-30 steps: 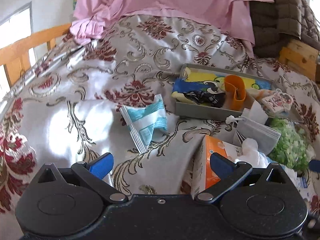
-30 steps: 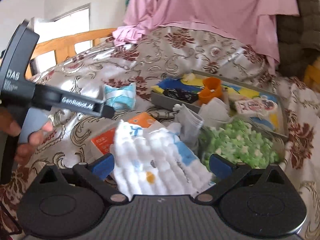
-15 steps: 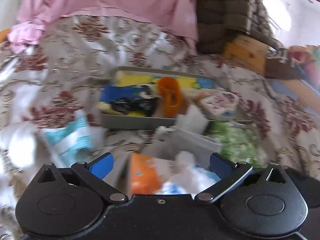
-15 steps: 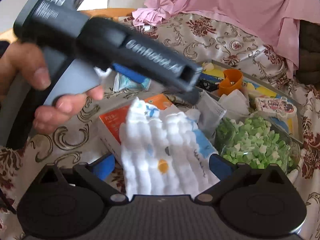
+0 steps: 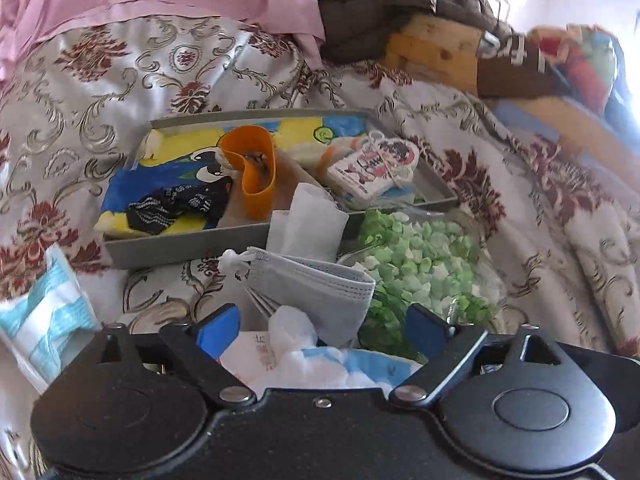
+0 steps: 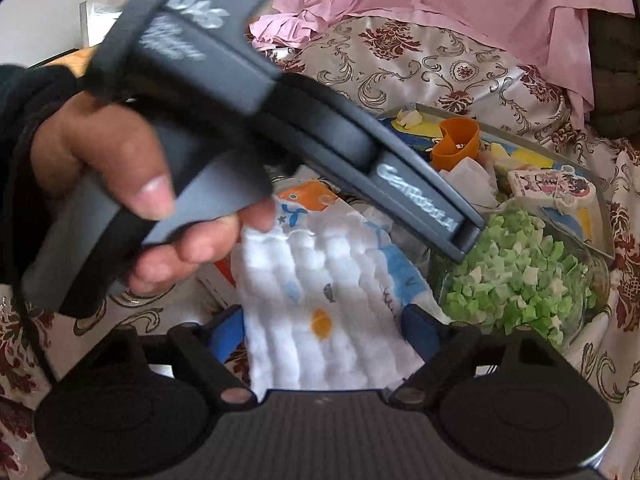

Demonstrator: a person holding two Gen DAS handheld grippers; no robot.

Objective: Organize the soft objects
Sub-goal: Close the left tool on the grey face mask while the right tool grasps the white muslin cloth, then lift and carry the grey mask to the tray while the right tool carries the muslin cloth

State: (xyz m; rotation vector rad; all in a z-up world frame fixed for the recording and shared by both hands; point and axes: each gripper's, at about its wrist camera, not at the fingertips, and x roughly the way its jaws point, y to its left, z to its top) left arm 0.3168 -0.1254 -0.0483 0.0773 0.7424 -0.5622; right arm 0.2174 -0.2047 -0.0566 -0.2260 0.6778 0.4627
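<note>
Left gripper [image 5: 322, 326] swung over cloth [image 6: 328, 304], jaws closing, cloth lengthwise toward tray [image 5: 180, 246]

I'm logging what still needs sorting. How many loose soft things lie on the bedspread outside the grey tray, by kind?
Grey face mask: 1
White quilted cloth with blue and orange prints: 1
Folded white tissue: 1
Blue-and-white packet: 1
Total: 4

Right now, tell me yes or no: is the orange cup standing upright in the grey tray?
No. The orange cup lies tipped on its side in the grey tray, its open mouth facing the camera.
</note>
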